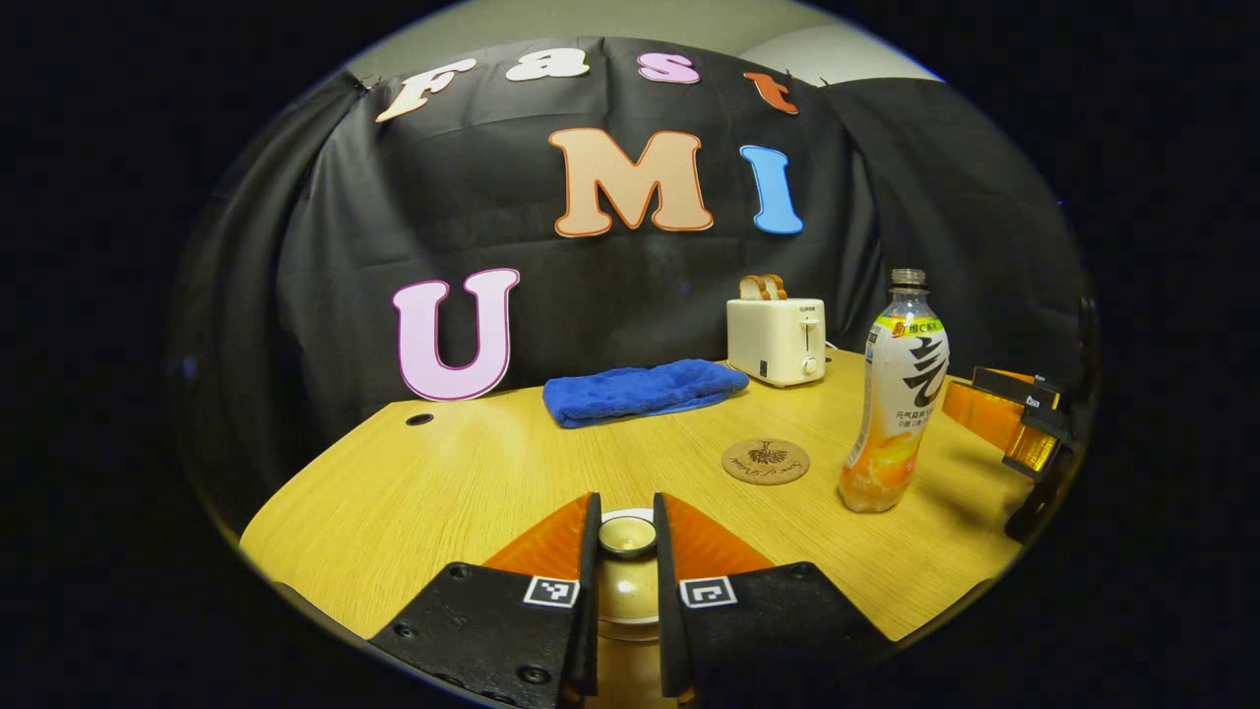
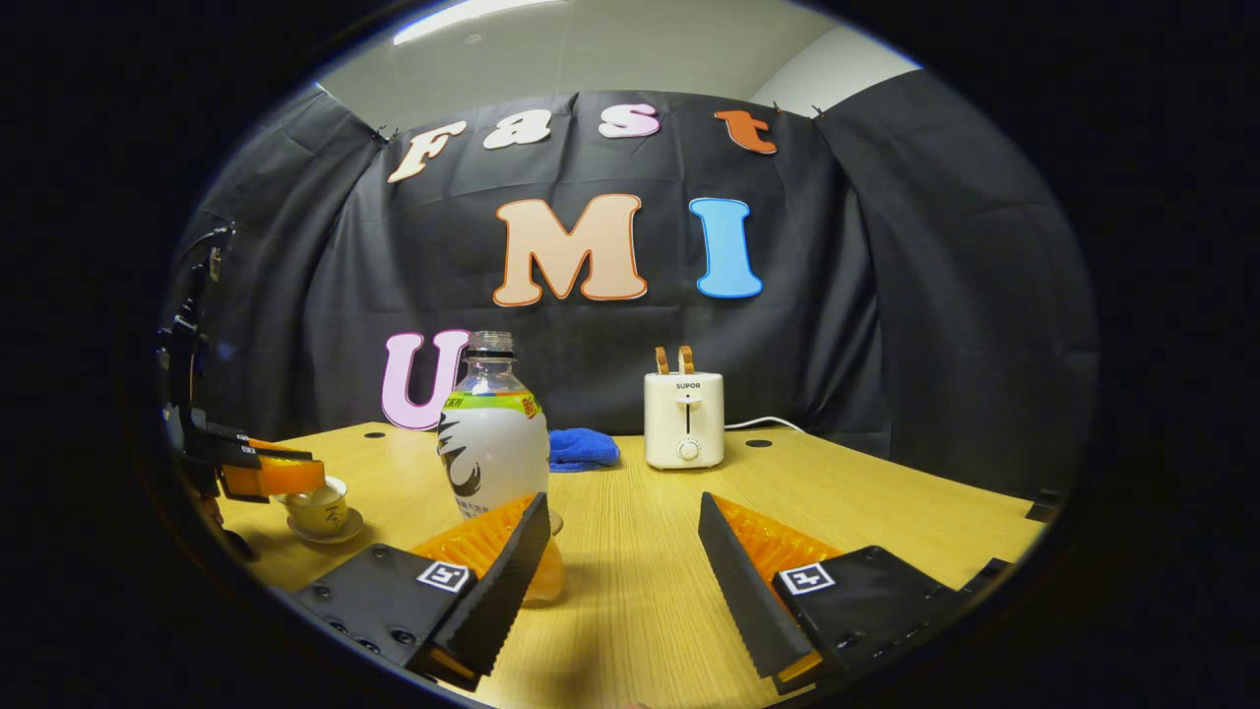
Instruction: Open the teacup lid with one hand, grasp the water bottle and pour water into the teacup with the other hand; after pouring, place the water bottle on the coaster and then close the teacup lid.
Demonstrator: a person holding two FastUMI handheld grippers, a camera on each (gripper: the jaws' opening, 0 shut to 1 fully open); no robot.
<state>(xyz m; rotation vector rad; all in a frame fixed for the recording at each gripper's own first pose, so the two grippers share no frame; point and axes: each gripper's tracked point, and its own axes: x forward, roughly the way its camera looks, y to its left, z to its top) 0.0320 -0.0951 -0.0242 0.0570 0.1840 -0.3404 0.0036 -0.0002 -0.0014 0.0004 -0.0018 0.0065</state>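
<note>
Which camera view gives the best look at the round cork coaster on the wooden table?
The left gripper view: the round cork coaster lies unobstructed on the wooden table, left of the plastic water bottle, its dark printed top facing up. In the right gripper view I cannot make it out; the bottle stands where it might be.

The wooden table (image 1: 472,473) bears a toaster (image 1: 777,340), blue towel (image 1: 640,390), coaster (image 1: 765,461), water bottle (image 1: 894,399) and teacup (image 2: 320,512).

Walls: black cloth (image 2: 886,295) hung behind the bench.
Bench: light wood-grain bench (image 1: 472,483).
Ceiling: pale, ceiling light (image 2: 463,18) was lit.
</note>
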